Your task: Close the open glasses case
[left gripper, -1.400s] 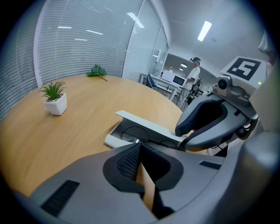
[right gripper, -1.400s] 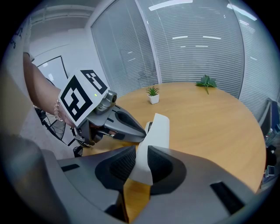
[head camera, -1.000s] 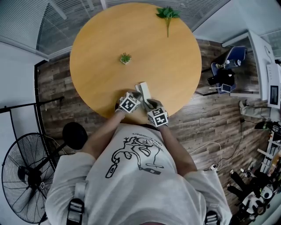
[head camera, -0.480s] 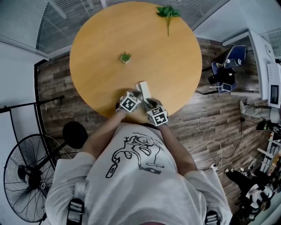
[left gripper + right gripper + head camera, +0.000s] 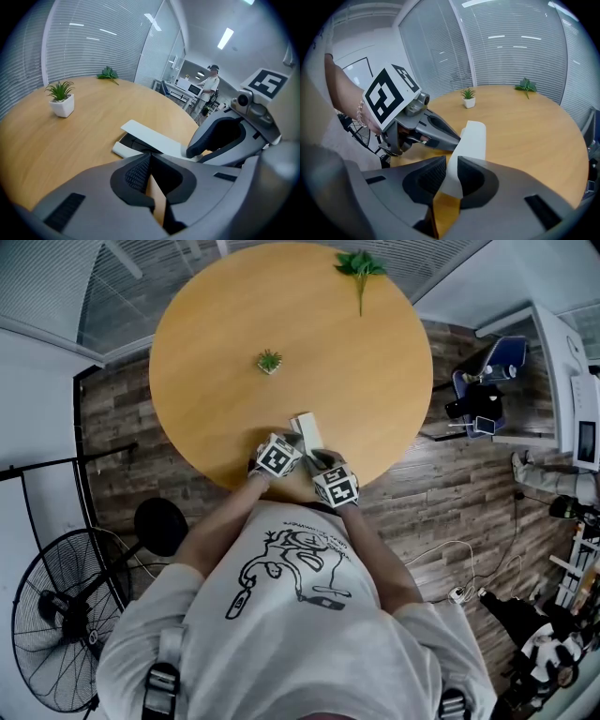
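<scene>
The lid (image 5: 472,135) of the glasses case (image 5: 121,149) is pinched between the fingers of the right gripper (image 5: 450,168). The left gripper (image 5: 150,159), fingers pressed together and empty, is held just short of the case. The lid should be lowered slowly, and the case steadied if it slides.

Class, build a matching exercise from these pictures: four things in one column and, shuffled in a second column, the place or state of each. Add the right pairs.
Column 1
1. white rectangular glasses case
2. small green plant in a white pot
3. loose green leafy sprig
4. left claw

Column 2
A. at the far edge of the round wooden table
B. shut, holding nothing
C. lid partly raised, pinched by the right claw
D. upright near the table's middle

Pairs: 1-C, 2-D, 3-A, 4-B
</scene>
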`<action>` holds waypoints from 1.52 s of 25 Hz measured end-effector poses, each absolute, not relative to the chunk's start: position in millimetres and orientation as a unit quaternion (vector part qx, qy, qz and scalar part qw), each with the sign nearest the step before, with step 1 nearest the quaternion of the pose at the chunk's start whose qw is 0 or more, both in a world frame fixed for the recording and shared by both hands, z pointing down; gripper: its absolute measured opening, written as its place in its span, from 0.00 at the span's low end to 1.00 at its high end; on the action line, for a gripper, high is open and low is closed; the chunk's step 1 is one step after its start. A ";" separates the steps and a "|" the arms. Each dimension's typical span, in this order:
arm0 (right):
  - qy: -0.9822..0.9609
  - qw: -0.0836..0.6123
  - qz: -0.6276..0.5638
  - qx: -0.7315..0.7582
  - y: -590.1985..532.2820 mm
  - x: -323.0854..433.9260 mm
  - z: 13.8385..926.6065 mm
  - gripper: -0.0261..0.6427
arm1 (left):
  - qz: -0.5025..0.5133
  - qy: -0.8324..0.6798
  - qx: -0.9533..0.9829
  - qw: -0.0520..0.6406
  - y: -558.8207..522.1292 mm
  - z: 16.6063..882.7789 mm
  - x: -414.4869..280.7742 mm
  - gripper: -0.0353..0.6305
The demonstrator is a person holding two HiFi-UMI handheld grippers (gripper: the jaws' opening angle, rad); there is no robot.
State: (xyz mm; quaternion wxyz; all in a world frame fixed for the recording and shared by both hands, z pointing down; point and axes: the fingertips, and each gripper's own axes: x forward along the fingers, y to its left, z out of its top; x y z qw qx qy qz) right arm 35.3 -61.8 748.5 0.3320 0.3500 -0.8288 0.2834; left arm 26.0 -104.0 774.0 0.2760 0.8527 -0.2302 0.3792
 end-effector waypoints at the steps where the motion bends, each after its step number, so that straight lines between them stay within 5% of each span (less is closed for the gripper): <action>1: -0.829 0.332 0.284 0.350 -62.1 35.4 748.1 0.17 | 0.380 -0.229 0.852 0.277 -103.7 774.0 26.1 0.08; 38: -0.829 0.342 0.288 0.337 -57.8 25.6 755.1 0.16 | 0.391 -0.234 0.844 0.283 -97.5 781.3 16.1 0.08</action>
